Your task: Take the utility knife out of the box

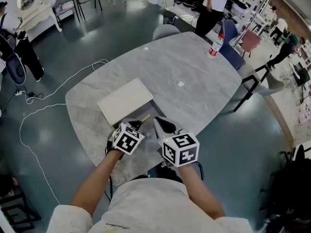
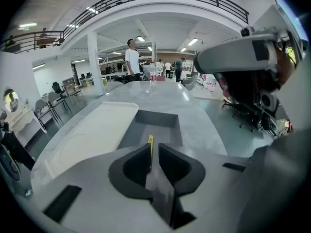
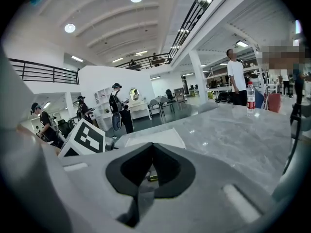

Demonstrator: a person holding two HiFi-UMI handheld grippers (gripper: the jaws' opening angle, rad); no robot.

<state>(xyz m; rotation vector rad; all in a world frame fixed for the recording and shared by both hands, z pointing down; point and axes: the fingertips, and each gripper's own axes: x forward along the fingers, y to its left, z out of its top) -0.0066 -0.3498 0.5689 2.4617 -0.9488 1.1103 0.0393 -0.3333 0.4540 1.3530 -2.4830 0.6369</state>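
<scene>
Two claws at the box (image 2: 156,119): left claw (image 2: 154,147) pinches the yellow utility knife (image 2: 150,141), right claw (image 3: 153,147) sits closed.

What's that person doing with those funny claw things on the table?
A person holds a gripper in each hand over an open box on the table. The left gripper seems to pinch a yellow knife right over the box. The white lid lies beside the box. The right gripper is shut, holds nothing, and hangs close by.
</scene>
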